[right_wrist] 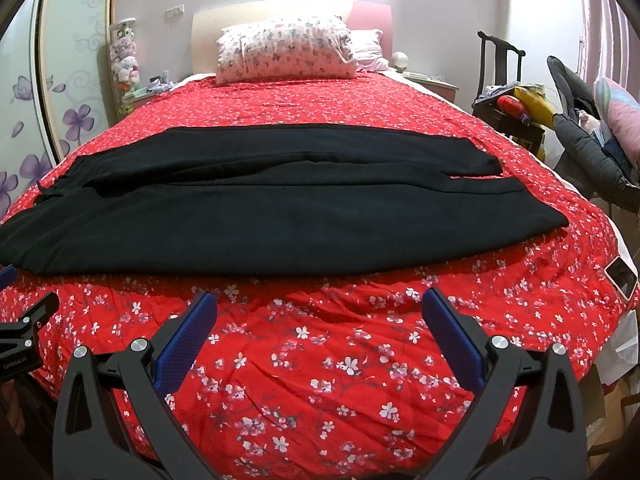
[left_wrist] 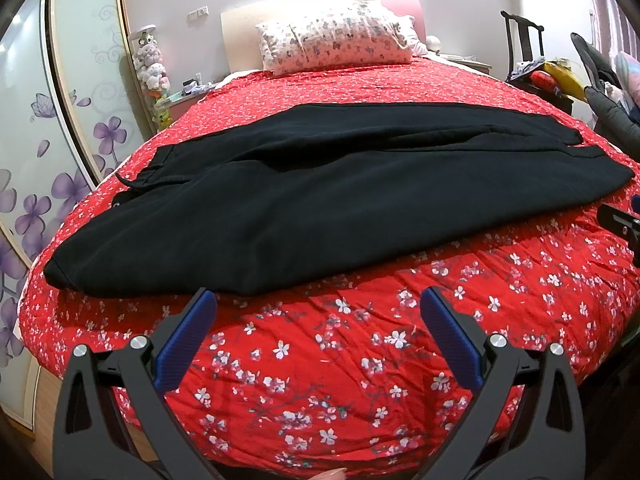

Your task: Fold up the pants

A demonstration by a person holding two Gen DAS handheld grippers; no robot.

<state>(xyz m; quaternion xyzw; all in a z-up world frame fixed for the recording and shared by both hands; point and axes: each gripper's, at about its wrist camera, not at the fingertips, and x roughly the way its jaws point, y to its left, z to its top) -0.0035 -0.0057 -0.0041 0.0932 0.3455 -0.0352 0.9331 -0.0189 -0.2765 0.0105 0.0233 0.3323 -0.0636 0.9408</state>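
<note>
Black pants (left_wrist: 304, 188) lie flat across the red flowered bedspread (left_wrist: 320, 360), waistband at the left, leg ends at the right, one leg laid over the other. They also show in the right wrist view (right_wrist: 280, 216). My left gripper (left_wrist: 319, 300) is open and empty, hovering over the bedspread just short of the pants' near edge. My right gripper (right_wrist: 320, 304) is open and empty, a little short of the near edge, toward the leg ends. Part of the left gripper shows at the left edge of the right wrist view.
A patterned pillow (right_wrist: 286, 50) lies at the head of the bed. A phone (right_wrist: 621, 279) rests on the bed's right edge. A chair with clutter (right_wrist: 516, 108) stands at the right. A wardrobe with purple flowers (left_wrist: 60, 140) stands at the left.
</note>
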